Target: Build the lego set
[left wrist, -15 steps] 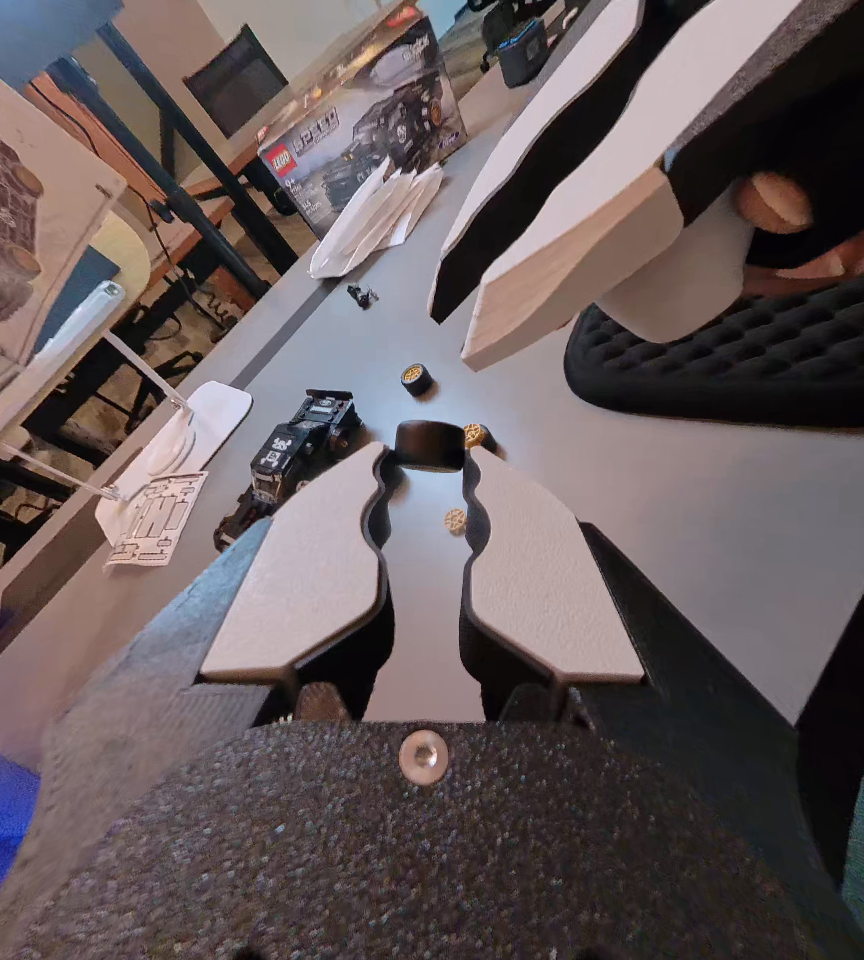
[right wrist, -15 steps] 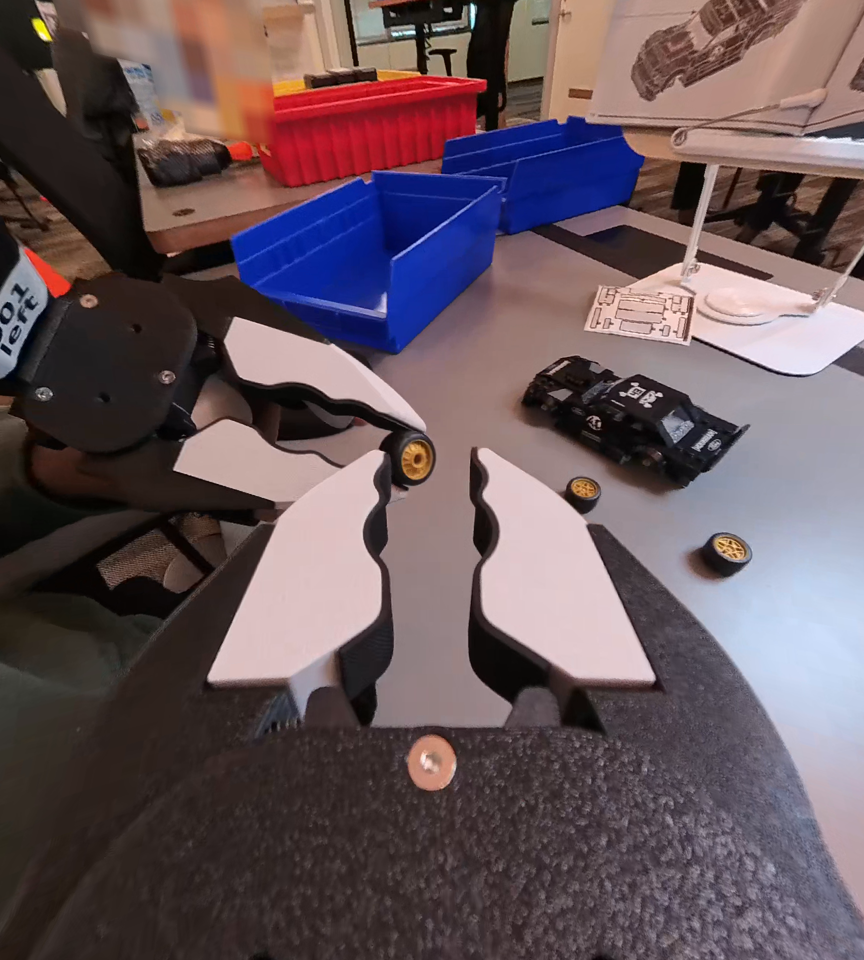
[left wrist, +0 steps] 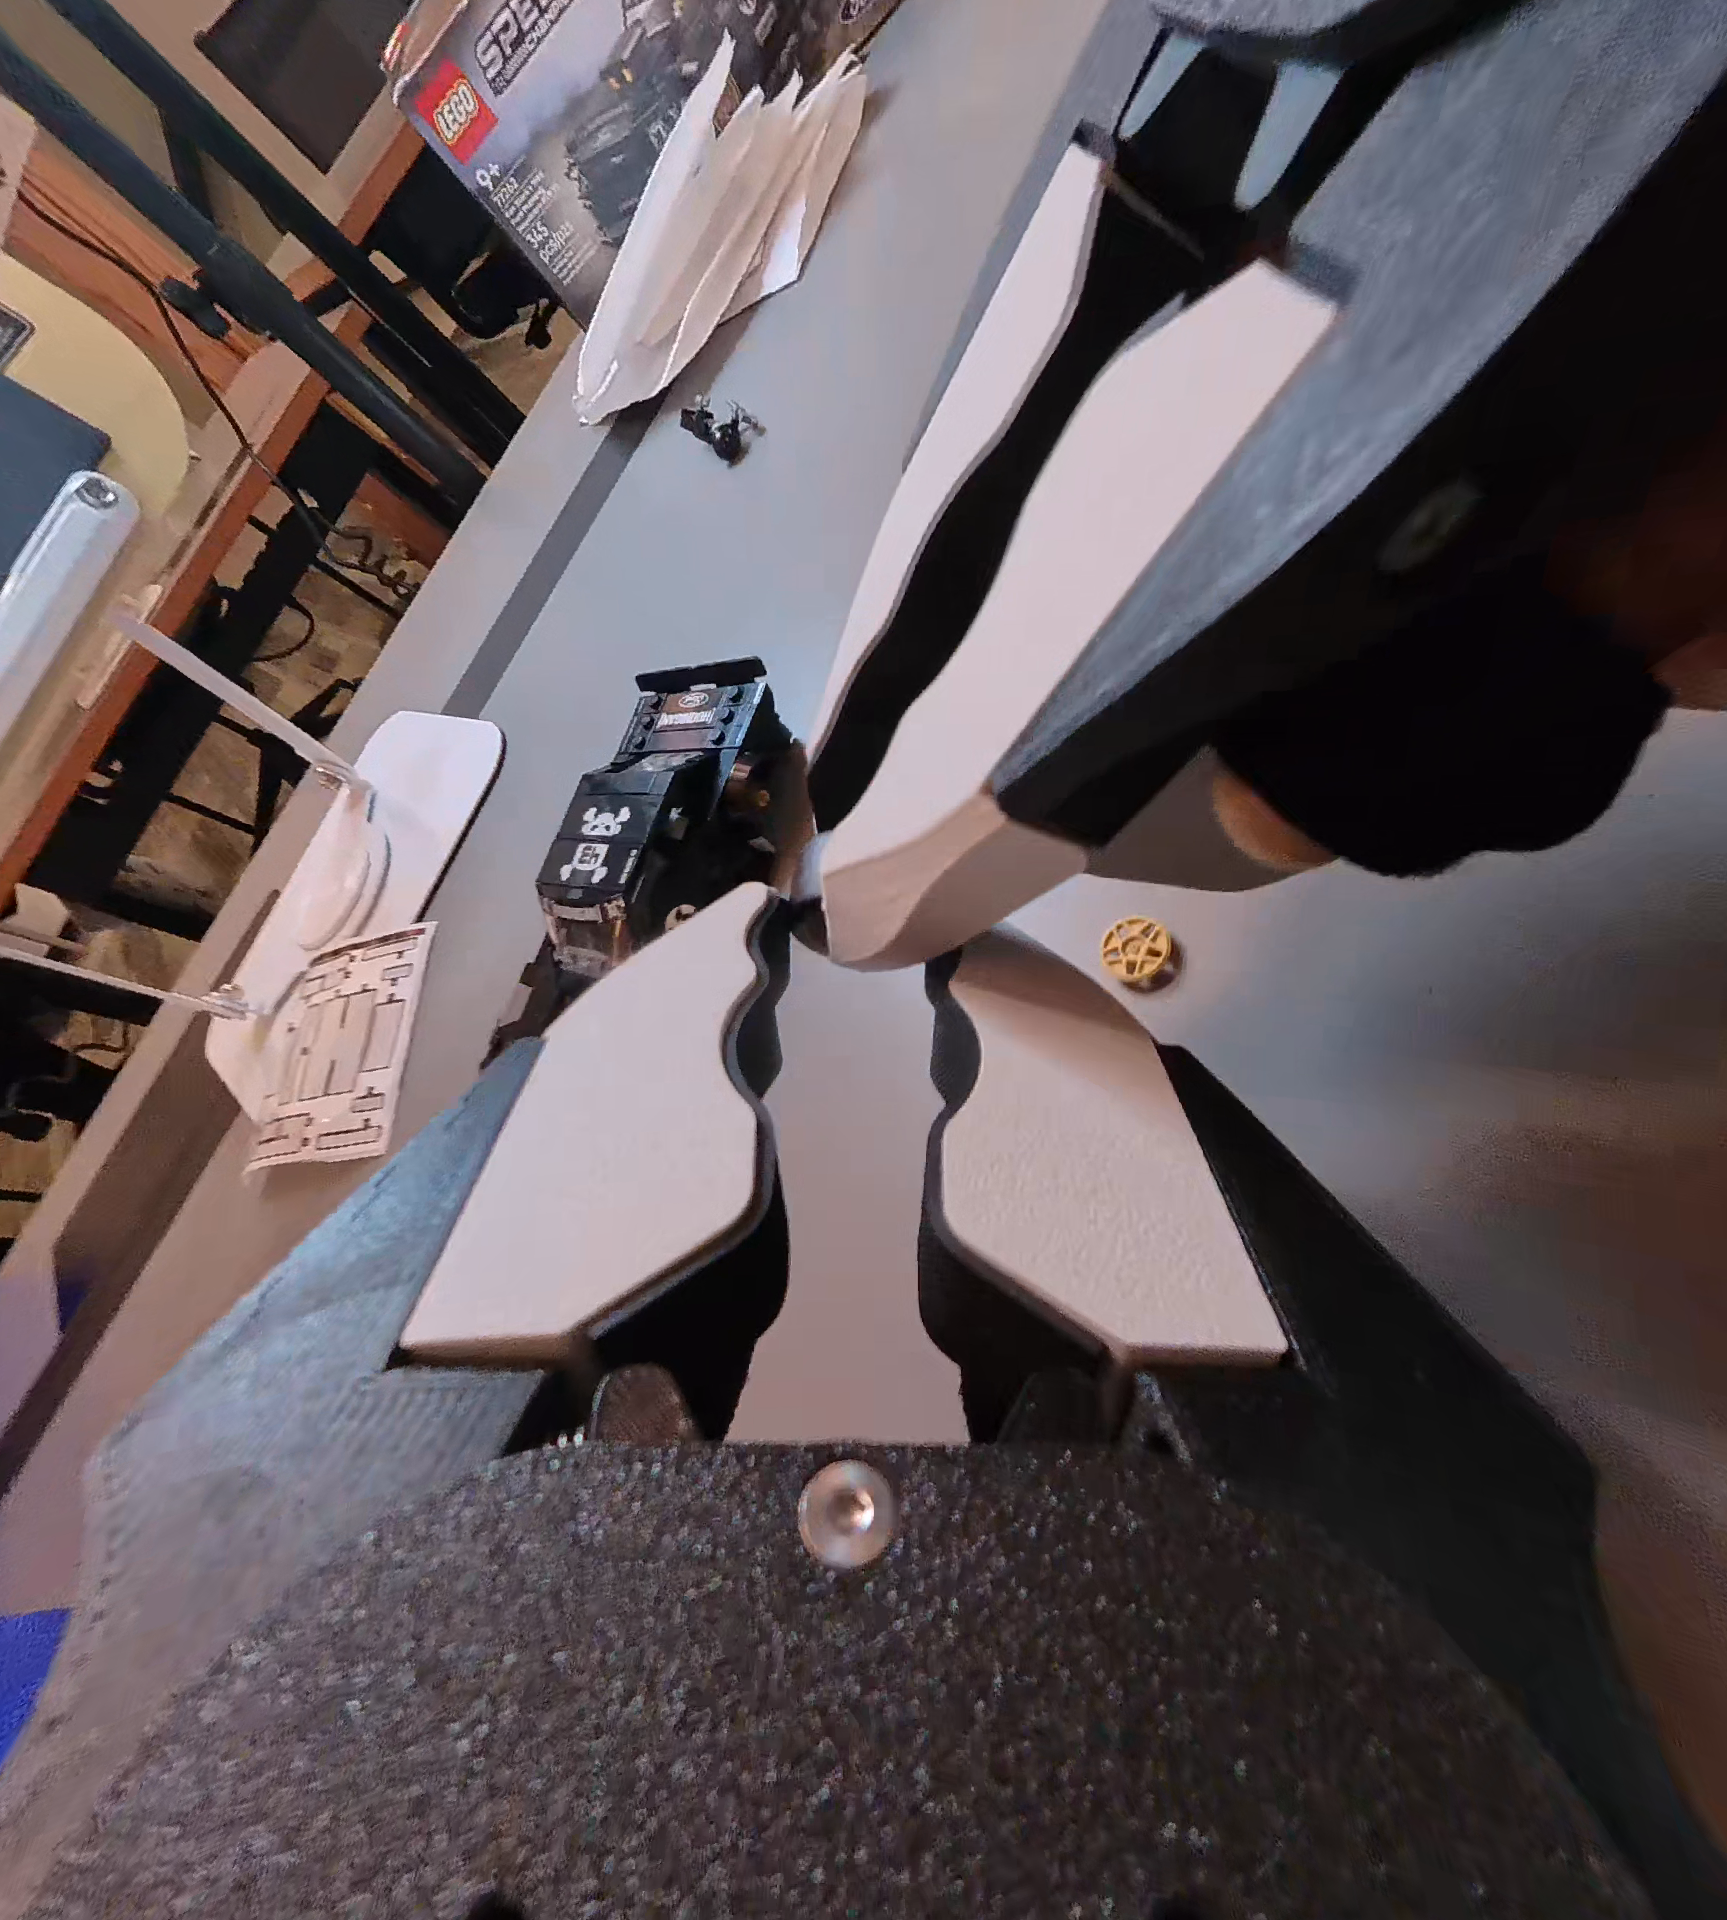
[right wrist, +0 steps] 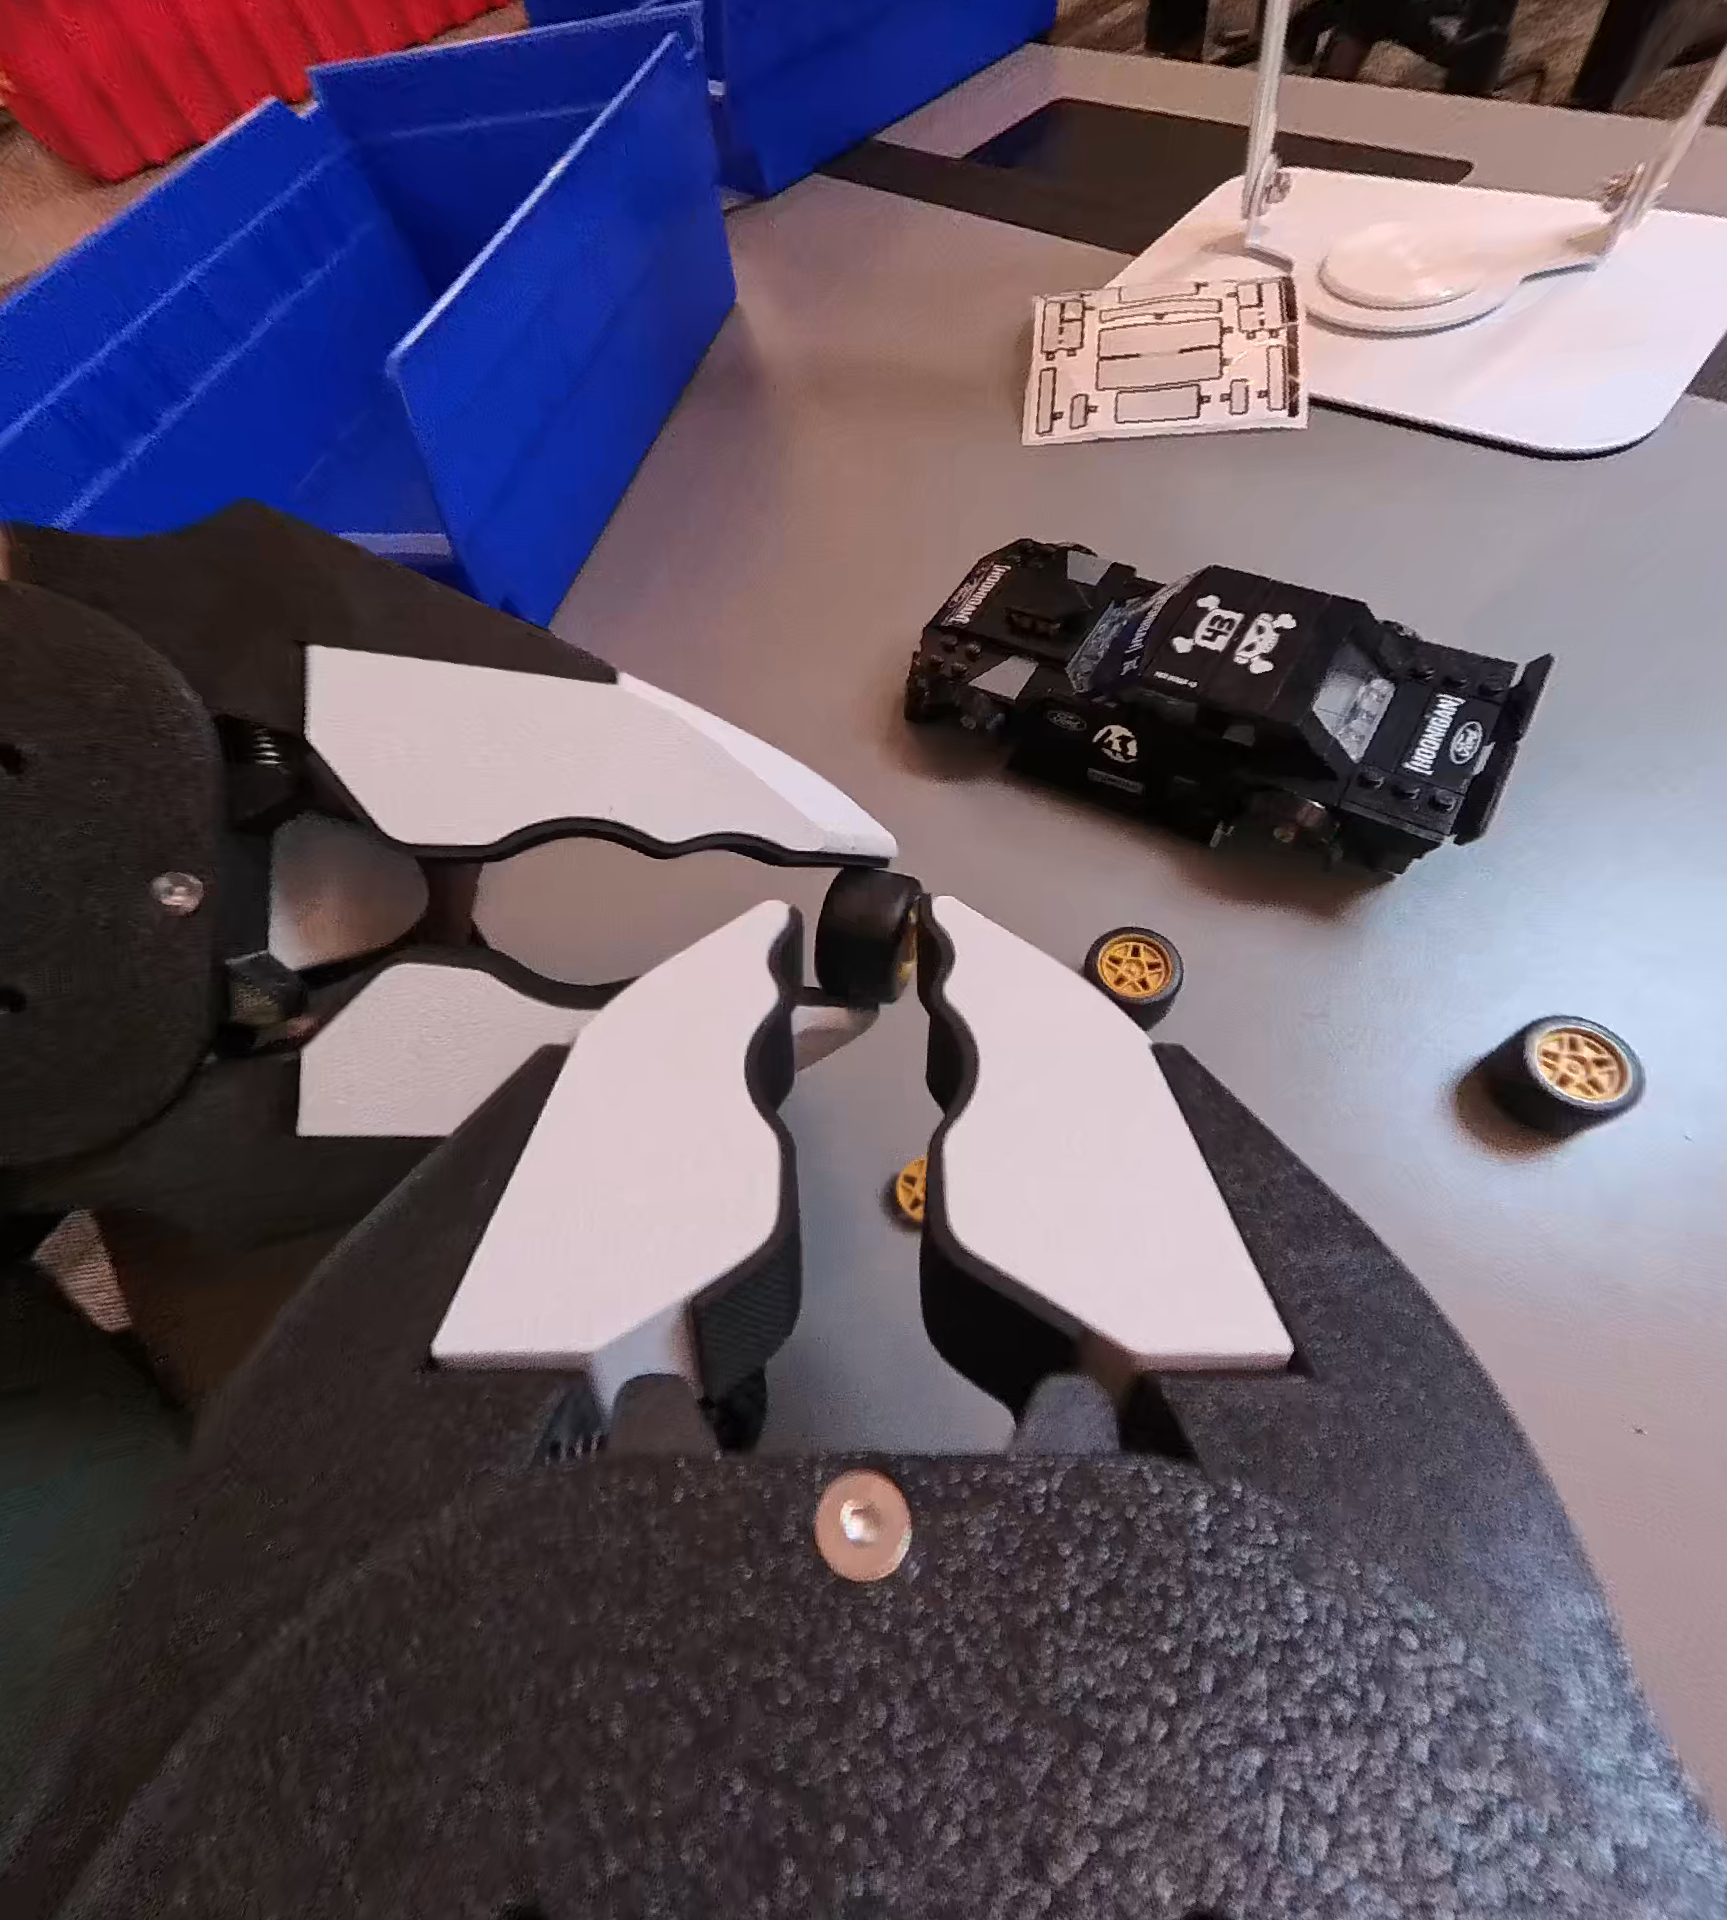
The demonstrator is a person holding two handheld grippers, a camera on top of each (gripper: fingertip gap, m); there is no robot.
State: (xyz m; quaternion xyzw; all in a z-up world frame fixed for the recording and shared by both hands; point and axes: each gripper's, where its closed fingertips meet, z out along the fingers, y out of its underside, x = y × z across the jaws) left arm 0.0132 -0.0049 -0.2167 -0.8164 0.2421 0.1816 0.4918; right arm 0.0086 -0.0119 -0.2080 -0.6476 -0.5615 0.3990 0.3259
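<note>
Left tool [right wrist: 864, 940] clamped on my black wheel [right wrist: 869, 951]; right tool [right wrist: 859, 925] apart, tips flanking it. Car [right wrist: 1223, 707] on tabletop [right wrist: 1461, 1403], near. I advise: close right tool squarely on tyre before left releases.

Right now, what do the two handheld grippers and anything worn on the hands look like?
Both grippers, left and right, match: coarse-grained black bodies, a silver screw at centre, flat white fingers with wavy black inner pads. A black fingerless glove covers the hand behind the right one.
</note>
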